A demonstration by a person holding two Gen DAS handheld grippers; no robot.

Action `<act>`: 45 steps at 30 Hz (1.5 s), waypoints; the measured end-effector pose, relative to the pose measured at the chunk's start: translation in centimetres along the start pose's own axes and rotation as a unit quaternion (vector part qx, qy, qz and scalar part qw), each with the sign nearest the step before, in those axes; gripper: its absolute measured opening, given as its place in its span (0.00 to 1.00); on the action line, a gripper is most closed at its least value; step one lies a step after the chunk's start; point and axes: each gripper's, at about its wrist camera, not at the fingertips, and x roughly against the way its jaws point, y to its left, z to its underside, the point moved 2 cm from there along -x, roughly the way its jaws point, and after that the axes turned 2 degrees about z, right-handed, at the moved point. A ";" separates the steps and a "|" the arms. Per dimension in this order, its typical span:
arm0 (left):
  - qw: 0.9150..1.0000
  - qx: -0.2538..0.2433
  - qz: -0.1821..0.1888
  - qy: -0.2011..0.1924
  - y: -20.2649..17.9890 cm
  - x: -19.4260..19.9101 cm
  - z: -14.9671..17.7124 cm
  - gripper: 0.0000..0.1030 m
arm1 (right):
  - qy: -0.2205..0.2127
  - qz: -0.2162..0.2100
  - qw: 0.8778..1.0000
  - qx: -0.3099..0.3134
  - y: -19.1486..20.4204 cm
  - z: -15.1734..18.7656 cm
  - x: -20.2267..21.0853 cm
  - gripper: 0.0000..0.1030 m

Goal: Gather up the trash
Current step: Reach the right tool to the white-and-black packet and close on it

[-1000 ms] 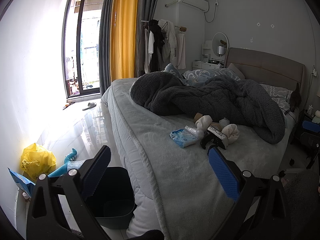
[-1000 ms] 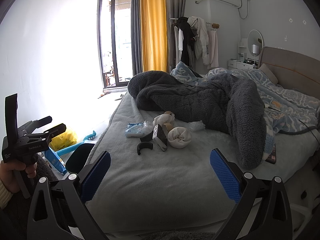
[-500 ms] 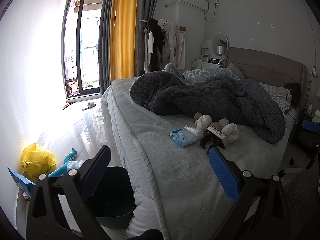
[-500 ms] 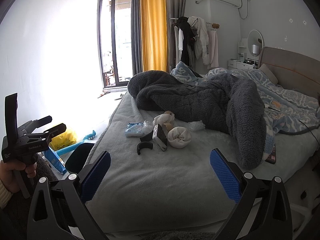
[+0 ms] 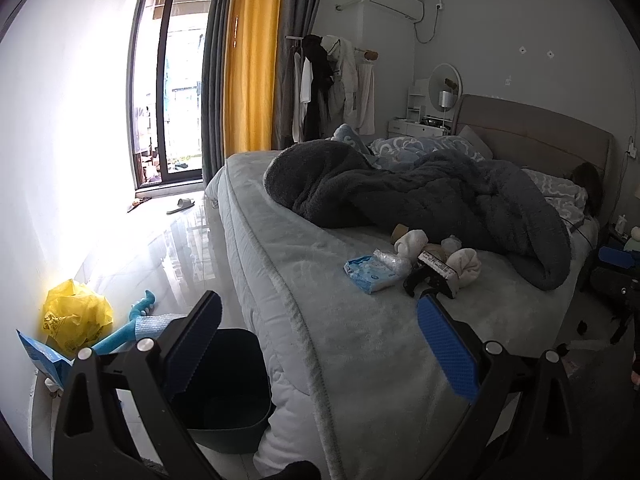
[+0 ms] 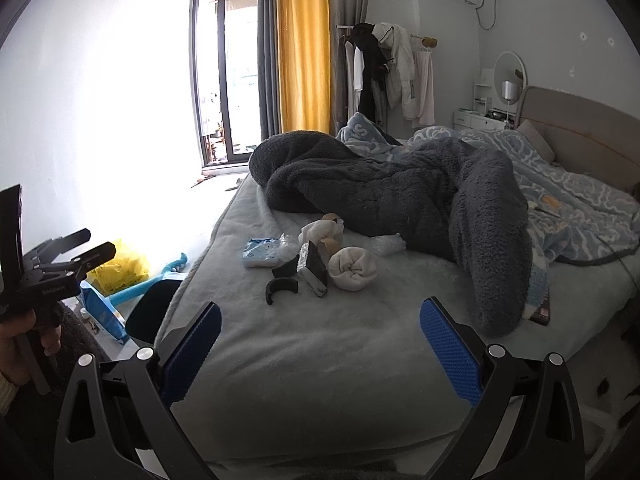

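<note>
A cluster of trash lies on the grey bed: a blue wipes packet, crumpled clear plastic, a black curved piece, a small black and white box, white rolled cloths and cardboard tubes. A dark bin stands on the floor beside the bed. My left gripper is open and empty, over the bed edge and bin; it also shows in the right wrist view. My right gripper is open and empty, short of the cluster.
A dark fleece blanket and blue duvet are heaped on the bed. On the floor by the wall lie a yellow bag, a blue toy and a blue packet. A nightstand stands at the right.
</note>
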 end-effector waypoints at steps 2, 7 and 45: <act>1.000 -0.003 0.010 -0.004 -0.1 0.0 -0.1 0.97 | 0.004 -0.004 1.000 -0.007 -0.4 -0.1 -0.7 0.98; 1.000 -0.007 0.011 -0.005 -0.2 -1.0 -0.5 0.97 | 0.011 -0.007 1.000 -0.011 -0.9 -0.6 -3.4 0.98; 0.991 -0.047 0.096 0.075 0.5 -11.6 -1.2 0.95 | 0.131 -0.063 0.987 0.064 2.6 -1.9 -19.4 0.37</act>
